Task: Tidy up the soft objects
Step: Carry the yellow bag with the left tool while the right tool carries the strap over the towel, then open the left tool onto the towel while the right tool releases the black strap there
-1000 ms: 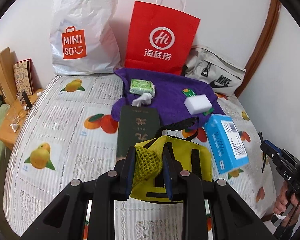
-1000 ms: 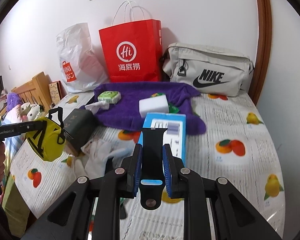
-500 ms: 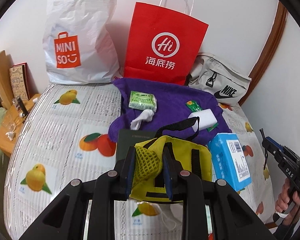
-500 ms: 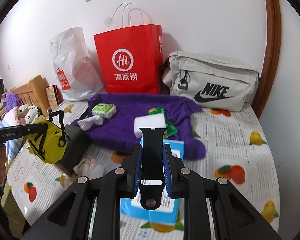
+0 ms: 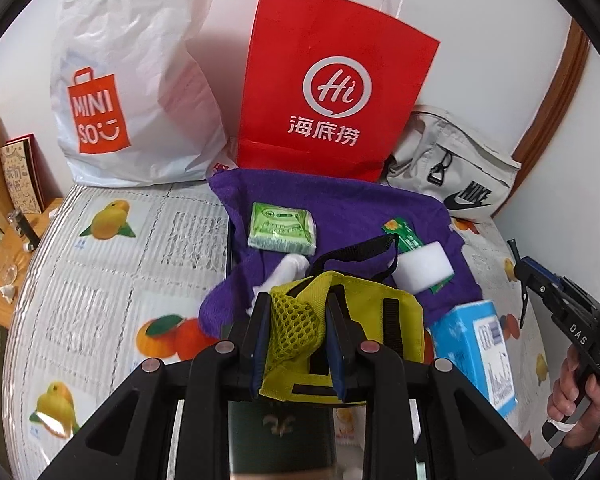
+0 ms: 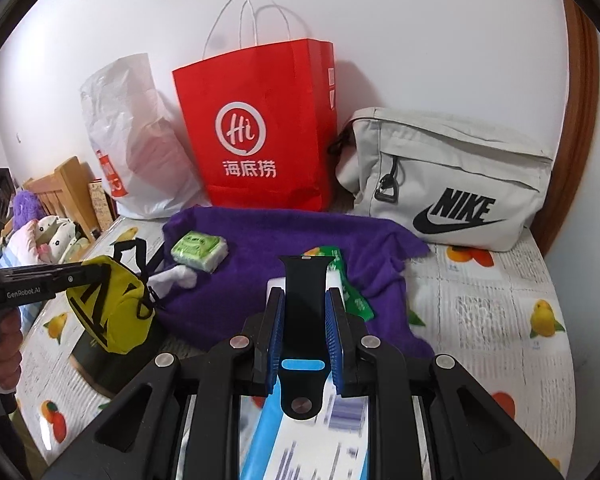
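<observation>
Jaws on the left gripper are pinching the mesh side of a yellow pouch and holding it up off the bed, while those on the right gripper are pressing in on a black watch strap that is standing upright between them.

As a judgement, the sorting is sitting at an early-to-middle stage: two items are riding in the air, but nothing is visibly going into any bag yet, and several soft things are still lying loose.

Beyond the left jaws, on one purple towel, are lying one green tissue pack, one white crumpled piece, one white sponge block and one green sachet partly under it. Just right of those jaws one blue box is resting; beneath them one dark green booklet-like thing is showing, its kind unclear.

Far ahead of both jaws, three bags are standing against the wall: one white plastic bag, one red paper bag, one grey sling bag. Which is the intended destination I cannot tell.
</observation>
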`<state>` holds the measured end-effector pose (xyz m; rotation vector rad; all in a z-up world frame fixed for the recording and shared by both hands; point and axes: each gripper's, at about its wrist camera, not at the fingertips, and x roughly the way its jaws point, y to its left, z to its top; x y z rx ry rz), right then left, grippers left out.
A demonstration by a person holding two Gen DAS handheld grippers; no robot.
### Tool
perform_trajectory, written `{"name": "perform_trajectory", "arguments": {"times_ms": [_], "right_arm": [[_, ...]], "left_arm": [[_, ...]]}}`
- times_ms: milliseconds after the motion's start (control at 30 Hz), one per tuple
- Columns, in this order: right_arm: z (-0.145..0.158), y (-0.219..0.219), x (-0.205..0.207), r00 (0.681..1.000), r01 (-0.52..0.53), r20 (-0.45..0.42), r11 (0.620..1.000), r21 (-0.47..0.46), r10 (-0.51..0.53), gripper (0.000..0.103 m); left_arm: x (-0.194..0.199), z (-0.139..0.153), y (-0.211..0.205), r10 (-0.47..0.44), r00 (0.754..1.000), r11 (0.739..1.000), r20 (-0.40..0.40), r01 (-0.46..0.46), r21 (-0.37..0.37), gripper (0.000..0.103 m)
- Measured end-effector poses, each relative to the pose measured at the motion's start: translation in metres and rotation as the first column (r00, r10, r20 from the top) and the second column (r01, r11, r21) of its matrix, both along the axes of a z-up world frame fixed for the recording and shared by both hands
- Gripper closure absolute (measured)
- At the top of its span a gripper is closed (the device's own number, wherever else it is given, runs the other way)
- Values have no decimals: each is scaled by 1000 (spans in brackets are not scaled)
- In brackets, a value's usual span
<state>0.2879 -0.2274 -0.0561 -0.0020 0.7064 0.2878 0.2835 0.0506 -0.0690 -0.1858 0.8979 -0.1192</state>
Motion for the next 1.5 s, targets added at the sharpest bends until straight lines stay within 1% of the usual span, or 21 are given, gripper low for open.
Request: {"name": "perform_trajectory", "arguments": {"times_ms": [67,267,367,467,733,900,1033,1167,1267,1400,1500], "right_arm": [[-3,-1,12,1000,6,-5,1000,6,-6,82],[-13,-3,45,1000,16,-19,1000,-24,-17,82],[-16,-4,61,999,22,-37,999,-29,-23,82],[-20,-2,73,999,10,-42,999,-40,-12,82],[-31,-5,100,997,24,-66,997,-68,-28,82],[-43,-12,110,995,42,-88,996,-82,-49,82],[-57,-16,117,990,46,-129,995,-87,-57,82],[-68,-18,124,985,35,-168,997,-65,-45,82],[-76,-17,128,979,29,-200,997,-71,-43,82],[-80,-20,130,974,34,-220,998,-54,-45,82],[-85,-21,132,969,37,-243,997,-64,-52,82]], "left_arm": [[11,-3,-2,-3,1000,1000,-5,3,2,79],[36,-11,-4,-6,1000,1000,-11,6,9,79],[49,-19,-3,4,1000,1000,-27,-4,8,79],[58,-25,-4,3,999,1000,-40,-3,-11,79],[79,-34,-13,-8,998,1000,-66,7,-14,79],[90,-38,-17,-13,997,1000,-81,12,-7,79],[97,-44,-18,-9,996,1000,-94,9,3,79],[100,-50,-20,-7,994,1000,-105,7,7,79],[103,-56,-21,-3,992,1000,-126,5,18,78],[105,-61,-22,-4,991,1000,-134,6,13,78],[105,-62,-24,-7,991,1000,-132,9,13,78]]}}
